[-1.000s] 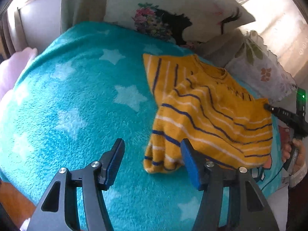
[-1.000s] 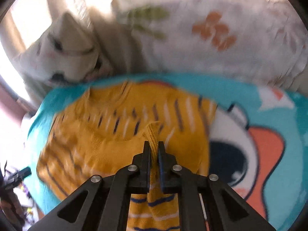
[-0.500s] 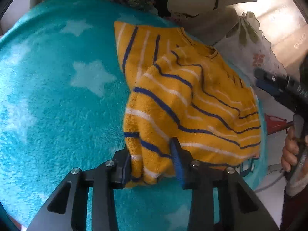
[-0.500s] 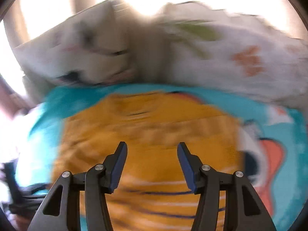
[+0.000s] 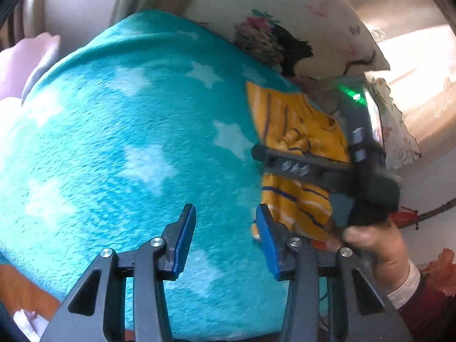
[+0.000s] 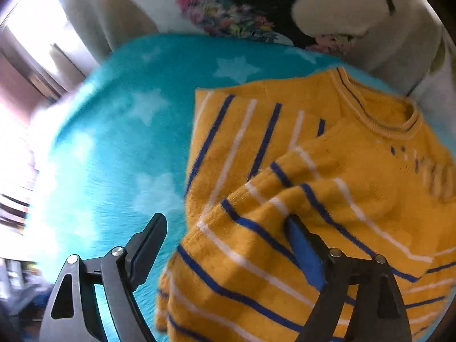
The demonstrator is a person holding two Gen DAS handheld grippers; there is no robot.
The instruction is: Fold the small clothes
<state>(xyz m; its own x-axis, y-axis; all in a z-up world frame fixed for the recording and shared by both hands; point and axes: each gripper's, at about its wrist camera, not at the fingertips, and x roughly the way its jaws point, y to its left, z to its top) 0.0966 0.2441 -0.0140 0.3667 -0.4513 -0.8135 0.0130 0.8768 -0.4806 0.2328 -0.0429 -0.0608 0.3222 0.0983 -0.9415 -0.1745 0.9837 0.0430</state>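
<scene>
A small yellow sweater point(image 6: 299, 176) with blue and white stripes lies partly folded on a teal star blanket point(image 6: 119, 142). In the left wrist view the sweater point(image 5: 287, 131) lies at the right. My left gripper point(image 5: 225, 236) is open and empty over bare blanket point(image 5: 128, 148), just left of the sweater's hem. My right gripper point(image 6: 225, 245) is open; its jaws straddle the folded sleeve edge at the sweater's left side. The right gripper's body also shows in the left wrist view point(image 5: 327, 168), held low over the sweater.
A white pillow with a face and flower print point(image 5: 285, 28) and a floral pillow point(image 5: 399, 131) lie behind the blanket. A pink cushion point(image 5: 25, 59) is at the far left. A bright window point(image 6: 37, 28) is to the left.
My left gripper has let go of the sweater's hem and drawn back to the left, open. My right gripper has swung over the sweater to its left side, still open.
</scene>
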